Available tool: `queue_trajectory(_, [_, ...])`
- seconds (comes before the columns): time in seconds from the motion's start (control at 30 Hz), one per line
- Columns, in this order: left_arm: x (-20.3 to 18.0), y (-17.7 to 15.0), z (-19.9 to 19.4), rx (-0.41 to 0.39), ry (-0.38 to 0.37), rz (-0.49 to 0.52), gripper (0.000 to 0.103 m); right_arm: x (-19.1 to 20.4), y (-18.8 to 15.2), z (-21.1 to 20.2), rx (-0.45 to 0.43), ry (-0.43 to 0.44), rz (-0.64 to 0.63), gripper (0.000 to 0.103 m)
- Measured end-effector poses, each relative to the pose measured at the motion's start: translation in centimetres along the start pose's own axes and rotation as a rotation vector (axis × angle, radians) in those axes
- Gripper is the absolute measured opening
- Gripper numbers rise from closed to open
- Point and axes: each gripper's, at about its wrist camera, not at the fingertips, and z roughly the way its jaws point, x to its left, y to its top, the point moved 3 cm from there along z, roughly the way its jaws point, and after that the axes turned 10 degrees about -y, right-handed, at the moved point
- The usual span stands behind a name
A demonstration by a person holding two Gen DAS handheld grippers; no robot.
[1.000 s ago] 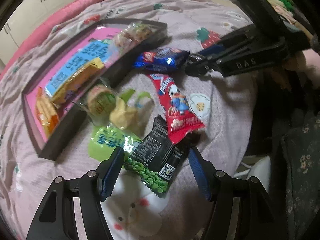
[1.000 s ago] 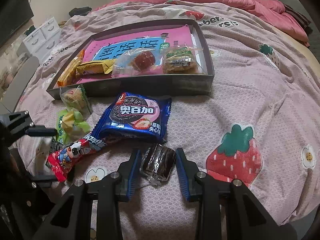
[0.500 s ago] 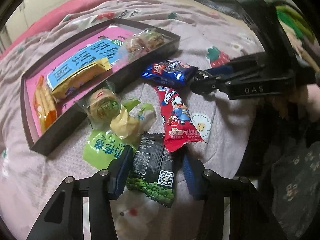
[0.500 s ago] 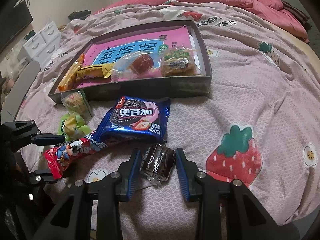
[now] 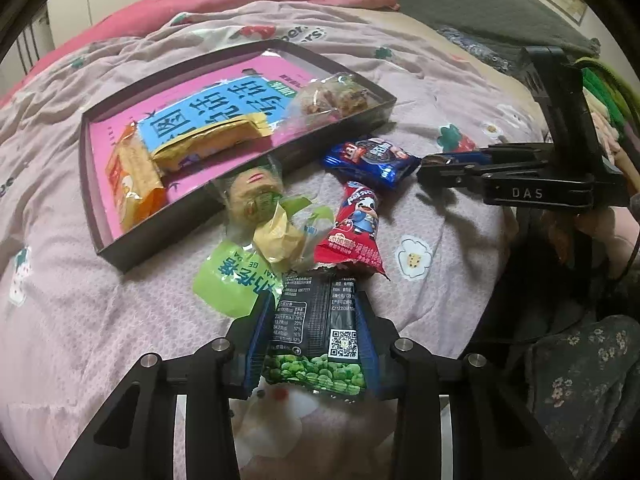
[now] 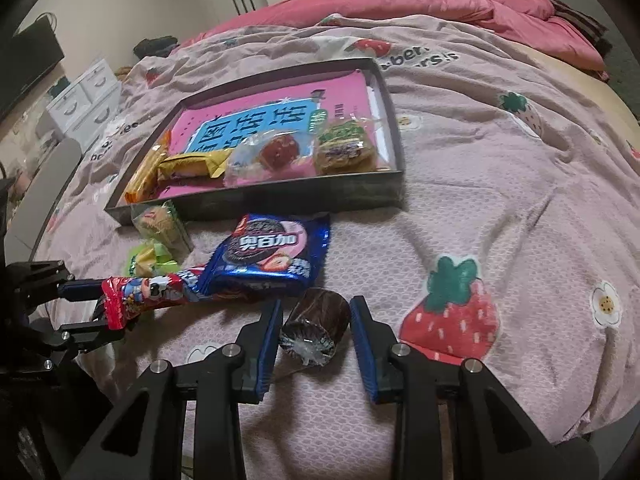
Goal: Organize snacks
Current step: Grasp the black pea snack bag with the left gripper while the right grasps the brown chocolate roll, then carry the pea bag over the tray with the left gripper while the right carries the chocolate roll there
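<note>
the right gripper point(image 5: 430, 164) carries raised letters "das" on its arm, seen at three o'clock in the left view. the black pea packet point(image 5: 316, 336) shows a qr code, a nutrition table too small to read and green peas at its lower end; the blue biscuit packet point(image 6: 268, 252) has white chinese characters beside a dark sandwich biscuit and a strawberry, and the red packet point(image 6: 148, 292) a cartoon figure. the dark tray point(image 6: 394, 128) lies on the pink bedspread point(image 6: 500, 208) at twelve o'clock, lined with a pink and blue sheet of large chinese characters, four wrapped snacks along its near wall and bare room behind them. the bedspread, printed with strawberries and partly read lettering, is open at three o'clock. the left gripper point(image 5: 314, 320) has just been closing and its blue pads pinch the pea packet by its sides. the right gripper's pads stand close either side of the brown wrapped cake point(image 6: 316, 328); whether they press it i cannot tell.
</note>
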Motion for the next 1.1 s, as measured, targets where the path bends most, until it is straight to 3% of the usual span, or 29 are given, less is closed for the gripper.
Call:
queue_trajectory(0.13, [0.4, 0.1, -1.1, -0.028, 0.007, -0.027, 0.04, -0.4, 0.1, -0.2, -0.008, 0.001, 0.02, 0.035])
queue_trajectory(0.23, [0.7, 0.3, -2.6, -0.08, -0.044, -0.054, 0.04, -0.5, 0.2, -0.4, -0.018, 0.006, 0.026, 0.035])
queue_trajectory(1.1, [3.9, 2.4, -5.5, -0.203, 0.076, -0.196, 0.04, 0.2, 2.2, -3.1, -0.177, 0.046, 0.018, 0.035])
